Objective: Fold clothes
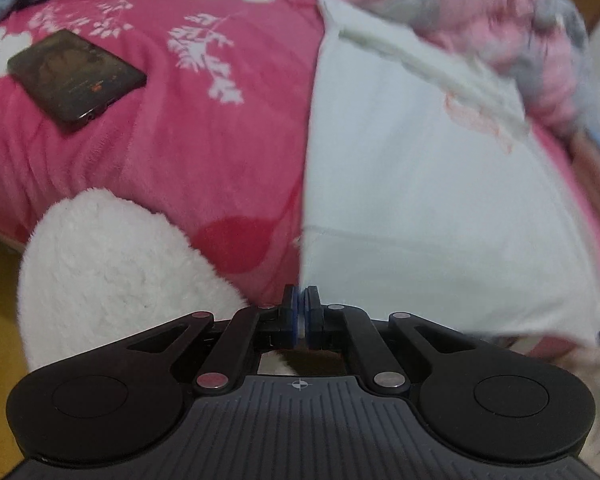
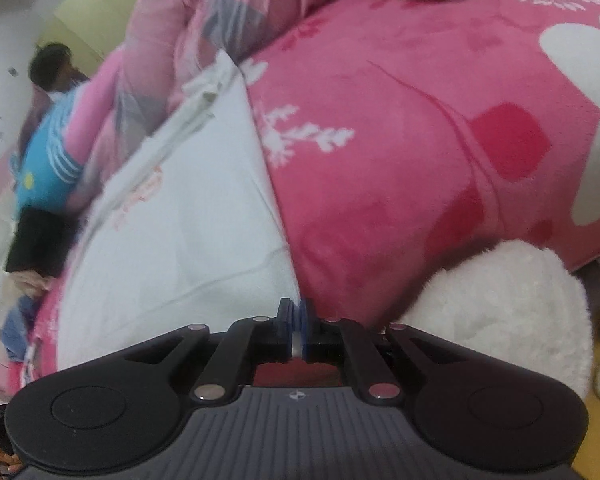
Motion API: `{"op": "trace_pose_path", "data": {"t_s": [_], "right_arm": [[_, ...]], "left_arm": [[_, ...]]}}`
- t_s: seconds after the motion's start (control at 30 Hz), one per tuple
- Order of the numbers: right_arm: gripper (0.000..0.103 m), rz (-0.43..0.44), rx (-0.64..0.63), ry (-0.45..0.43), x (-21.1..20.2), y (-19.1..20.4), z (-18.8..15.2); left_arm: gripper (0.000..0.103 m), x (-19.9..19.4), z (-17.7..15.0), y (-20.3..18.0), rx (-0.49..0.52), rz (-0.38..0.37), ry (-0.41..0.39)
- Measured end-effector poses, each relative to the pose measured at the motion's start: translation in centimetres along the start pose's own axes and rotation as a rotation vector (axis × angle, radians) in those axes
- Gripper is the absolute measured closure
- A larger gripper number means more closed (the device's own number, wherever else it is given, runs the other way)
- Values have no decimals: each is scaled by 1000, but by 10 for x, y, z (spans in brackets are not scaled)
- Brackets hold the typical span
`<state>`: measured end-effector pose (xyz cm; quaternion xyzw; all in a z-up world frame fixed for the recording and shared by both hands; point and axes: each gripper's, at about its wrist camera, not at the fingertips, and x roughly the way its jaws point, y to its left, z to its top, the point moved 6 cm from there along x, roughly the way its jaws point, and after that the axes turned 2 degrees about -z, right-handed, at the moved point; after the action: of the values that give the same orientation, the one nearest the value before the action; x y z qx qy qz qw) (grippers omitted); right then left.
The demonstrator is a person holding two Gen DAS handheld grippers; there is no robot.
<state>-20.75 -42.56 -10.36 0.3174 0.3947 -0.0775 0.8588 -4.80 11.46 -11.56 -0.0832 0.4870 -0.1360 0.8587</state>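
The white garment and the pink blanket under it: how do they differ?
The white garment is pale, smooth and thin, with only a faint pinkish print; the pink blanket is bright, fluffy and covered in white leaf and flower patterns. The garment lies on top, pinched at its near edge by both grippers; the blanket lies spread beneath, ungripped. Both are soft fabric on the bed.

A: What does the right gripper [image 2: 297,322] have?

B: Its jaws are pinched on the near corner of the white garment [image 2: 180,232], which lies spread on the pink floral blanket [image 2: 400,152].

A: Anything else?

B: A fluffy white sleeve [image 2: 500,308] at right, and 1 person [image 2: 48,128] lying far left.
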Motion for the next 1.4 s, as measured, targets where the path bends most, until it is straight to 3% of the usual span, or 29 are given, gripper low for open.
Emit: {"op": "trace_pose_path", "data": {"t_s": [0.13, 0.27, 0.3, 0.43, 0.53, 0.67, 0.73, 0.8, 0.83, 1.0, 1.1, 1.17, 1.2, 1.27, 1.33, 1.4], "right_arm": [[95, -158, -49, -57, -28, -12, 10], [94, -157, -185, -177, -41, 20, 38], [94, -130, -243, -193, -30, 40, 46], [95, -52, -479, -217, 29, 117, 73], [95, -43, -618, -198, 85, 155, 92], [101, -132, -780, -112, 144, 160, 100], [103, -155, -784, -105, 148, 154, 111], [103, -275, -794, -132, 141, 150, 131], [103, -284, -783, -135, 138, 150, 138], [103, -78, -725, -85, 148, 165, 143], [103, -146, -739, -61, 169, 157, 145], [103, -228, -722, -94, 166, 158, 156], [103, -227, -716, -111, 161, 163, 161], [103, -94, -705, -101, 157, 181, 161], [103, -21, -704, -60, 169, 193, 159], [103, -138, -753, -30, 197, 185, 158]], "left_arm": [[100, -29, 5, 18, 39, 78, -63], [91, -48, 28, -4, 114, 41, -221], [86, -42, 33, -18, 134, -1, -233], [85, 4, 43, -78, 198, -123, -202], [85, 28, 47, -103, 247, -109, -238], [85, 40, 51, -104, 267, -65, -267], [84, 41, 53, -100, 256, -74, -260], [84, 41, 55, -97, 251, -80, -254], [84, 42, 57, -95, 249, -83, -251], [84, 43, 58, -93, 247, -98, -242], [84, 43, 59, -92, 241, -103, -238], [84, 43, 59, -90, 244, -106, -237], [84, 43, 58, -90, 246, -108, -237], [84, 43, 58, -89, 250, -114, -238], [84, 43, 58, -89, 254, -119, -239], [84, 43, 58, -88, 253, -122, -243]]}}
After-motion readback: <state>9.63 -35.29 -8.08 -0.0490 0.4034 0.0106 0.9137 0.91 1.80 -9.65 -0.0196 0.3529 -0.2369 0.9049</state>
